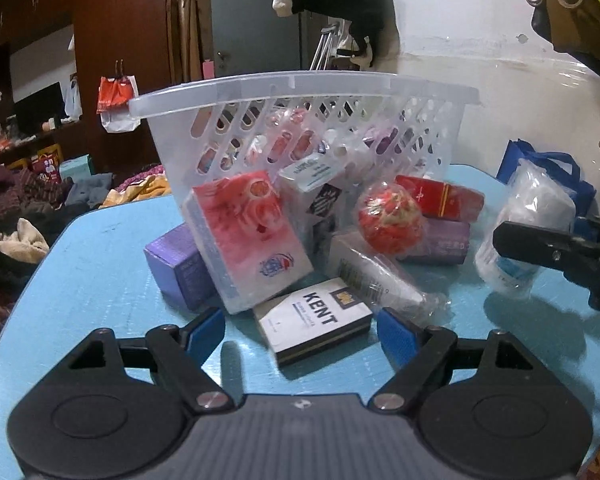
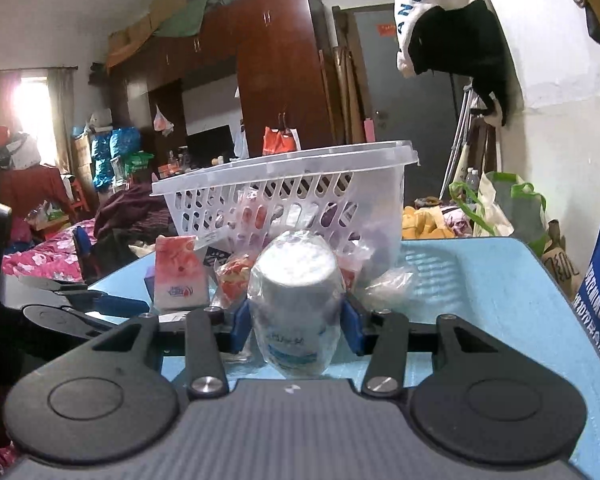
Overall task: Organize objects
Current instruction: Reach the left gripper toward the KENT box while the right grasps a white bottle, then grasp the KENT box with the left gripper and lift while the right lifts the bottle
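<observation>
In the left wrist view, we cannot read most of the things lying behind the slotted wall of the clear plastic basket (image 1: 300, 120), which stands in the middle of the frame on the blue desk (image 1: 100, 272); only red, white and purple blurs show through the slots. In front of the basket a heap of goods is easier to read: a pink tissue pack (image 1: 248, 236) leans on a purple box (image 1: 176, 264), a red ball (image 1: 390, 218) lies among boxes, and a Kent cigarette pack (image 1: 314, 320) lies flat in the lower middle. The left gripper (image 1: 302, 330) has its blue fingers (image 1: 206, 328) spread wide on both sides of this pack, and they close on nothing. At the right edge of this frame the right gripper (image 1: 512, 240) is cut off, and we see only one black finger against a wrapped white roll (image 1: 528, 216). The right wrist view shows this better: the right gripper (image 2: 296, 320) has both blue pads pressed on the wrapped white roll (image 2: 296, 300), in the lower middle of the frame, in front of the basket (image 2: 284, 184). Whether the roll rests on the desk (image 2: 480, 288) we cannot tell. The Kent pack is hidden here.
</observation>
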Motion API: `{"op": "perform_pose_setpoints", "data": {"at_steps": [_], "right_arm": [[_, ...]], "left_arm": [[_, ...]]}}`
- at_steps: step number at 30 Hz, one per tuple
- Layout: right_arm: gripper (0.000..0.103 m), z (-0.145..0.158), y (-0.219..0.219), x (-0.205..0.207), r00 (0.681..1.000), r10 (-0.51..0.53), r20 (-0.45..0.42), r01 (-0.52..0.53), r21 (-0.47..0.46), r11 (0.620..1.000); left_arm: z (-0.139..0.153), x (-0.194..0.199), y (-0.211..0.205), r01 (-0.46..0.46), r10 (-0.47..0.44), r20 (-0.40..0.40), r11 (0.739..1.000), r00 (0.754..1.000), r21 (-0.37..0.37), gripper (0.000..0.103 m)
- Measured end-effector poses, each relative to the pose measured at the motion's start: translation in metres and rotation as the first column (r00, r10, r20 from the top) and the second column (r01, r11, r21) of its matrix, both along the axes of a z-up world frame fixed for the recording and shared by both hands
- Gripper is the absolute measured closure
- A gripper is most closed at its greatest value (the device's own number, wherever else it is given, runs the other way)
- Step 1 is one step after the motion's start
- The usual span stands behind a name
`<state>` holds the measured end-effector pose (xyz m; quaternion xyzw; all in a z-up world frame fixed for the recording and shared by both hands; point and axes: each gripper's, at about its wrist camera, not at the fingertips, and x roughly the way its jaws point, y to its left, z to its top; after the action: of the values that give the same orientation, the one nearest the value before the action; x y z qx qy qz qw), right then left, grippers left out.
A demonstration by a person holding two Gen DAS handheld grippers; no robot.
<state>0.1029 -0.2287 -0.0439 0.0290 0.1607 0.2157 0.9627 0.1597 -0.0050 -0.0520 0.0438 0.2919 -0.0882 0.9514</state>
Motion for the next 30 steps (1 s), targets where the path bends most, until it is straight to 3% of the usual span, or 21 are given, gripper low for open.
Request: {"op": "perform_pose_setpoints", "data": {"at_steps": [5,6,8,11,15,25,30], "right_arm": [[0.054,-0.002,-0.003,0.000,1.000,0.006,0.003,-0.006,0.023,1.000],[0.054,-0.003,-0.004,0.000,1.000,0.008,0.002,-0.008,0.027,1.000],[0.054,-0.004,-0.005,0.000,1.000,0.010,0.003,-0.010,0.032,0.999],[0.054,-0.005,-0.005,-0.003,1.000,0.014,0.011,-0.014,0.037,0.999],[0.054,-0.005,-0.008,-0.004,1.000,0.013,0.023,-0.014,0.056,0.998],[0.054,-0.005,-0.006,-0.008,0.999,0.002,0.043,-0.004,0.045,0.999],[0.054,-0.005,-0.008,-0.011,0.998,-0.002,0.061,-0.001,0.050,0.999]], "left_arm": [[-0.001,-0.001,-0.005,-0.021,0.021,-0.002,1.000,1.000,-0.002,0.017],[-0.001,-0.001,-0.004,-0.029,0.029,-0.002,1.000,1.000,-0.001,0.027],[-0.002,-0.003,-0.004,-0.019,0.019,0.003,1.000,1.000,0.000,0.036],[-0.001,-0.009,-0.006,-0.037,0.036,0.036,0.999,0.999,0.025,0.037],[0.000,-0.020,-0.003,-0.015,0.015,0.096,1.000,0.995,0.001,0.037],[0.002,-0.026,0.000,0.026,-0.021,0.136,0.999,0.990,-0.036,0.037],[0.005,-0.037,0.006,0.039,-0.021,0.222,0.996,0.975,-0.076,0.037]]}}
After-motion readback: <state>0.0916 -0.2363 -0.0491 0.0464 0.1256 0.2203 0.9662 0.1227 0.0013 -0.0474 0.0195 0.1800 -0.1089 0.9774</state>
